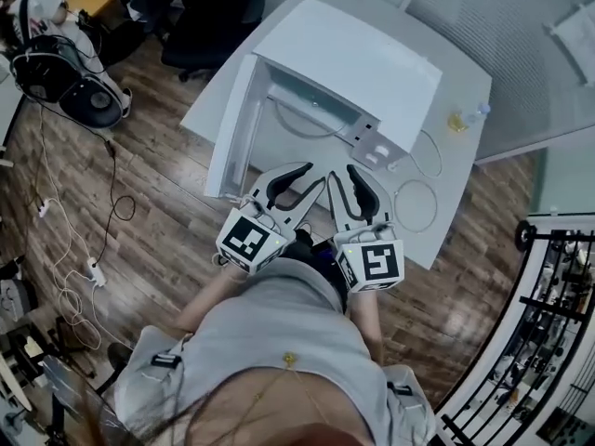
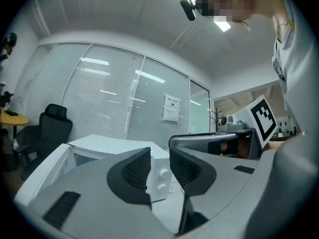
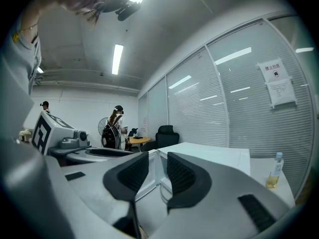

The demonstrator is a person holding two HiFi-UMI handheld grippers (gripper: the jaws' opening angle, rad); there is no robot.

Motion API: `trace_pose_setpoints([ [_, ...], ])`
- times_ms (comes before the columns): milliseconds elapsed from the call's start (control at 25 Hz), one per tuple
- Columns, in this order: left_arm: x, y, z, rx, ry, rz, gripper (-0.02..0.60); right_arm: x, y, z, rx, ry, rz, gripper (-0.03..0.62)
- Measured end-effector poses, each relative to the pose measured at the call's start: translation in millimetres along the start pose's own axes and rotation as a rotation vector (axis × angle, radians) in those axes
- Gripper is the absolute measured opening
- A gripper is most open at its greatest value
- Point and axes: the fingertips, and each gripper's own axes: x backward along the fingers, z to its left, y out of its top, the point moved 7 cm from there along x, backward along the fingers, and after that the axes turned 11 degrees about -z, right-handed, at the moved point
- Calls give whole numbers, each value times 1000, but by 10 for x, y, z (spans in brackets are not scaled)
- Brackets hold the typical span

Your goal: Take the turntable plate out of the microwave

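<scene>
1. Only the head view gives the layout. The microwave (image 1: pixel 358 68) sits on a white table (image 1: pixel 465 82) at 12 o'clock, and its door (image 1: pixel 237 128) is swung open toward 9 o'clock. Cables (image 1: pixel 70 277) trail over the floor at 8 o'clock.
2. In that view the left gripper (image 1: pixel 314 175) and the right gripper (image 1: pixel 342 173) hang side by side at the centre. Both point at the cavity mouth and stop short of it.
3. The left gripper view shows the left gripper (image 2: pixel 159 171) with its jaws a narrow gap apart and nothing between them. The microwave's two knobs (image 2: pixel 160 179) show through the gap. A black chair (image 2: pixel 52 133) stands at 9 o'clock and a notice (image 2: pixel 172 108) hangs on the glass wall at 12.
4. The right gripper view shows the right gripper (image 3: pixel 151 176) just as narrow and empty. Only this view has a backpack wearer (image 3: pixel 113 128) at 10 o'clock. A bottle (image 3: pixel 275 171) stands at 3 o'clock.
5. The plate (image 1: pixel 311 121) is clear glass, so it shows only as a thin curved rim. It lies flat on the cavity floor, and neither gripper touches it.
6. A thin ring (image 1: pixel 416 204) lies on the table at 4 o'clock from the microwave. I cannot tell what it is.
</scene>
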Motion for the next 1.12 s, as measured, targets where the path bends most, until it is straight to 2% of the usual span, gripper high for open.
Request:
trace_pose_setpoints([
  [320, -298, 10, 36, -37, 81, -8, 120, -105, -24, -285, -14, 75, -1, 124],
  [560, -490, -39, 84, -41, 112, -37, 120, -135, -105, -457, -23, 85, -6, 124],
  [800, -768, -52, 108, -32, 77, -53, 120, -143, -135, -664, -26, 45, -5, 124],
  [1120, -1090, -62, 267, 8, -23, -54, 120, -224, -117, -833, -21, -68, -6, 124],
])
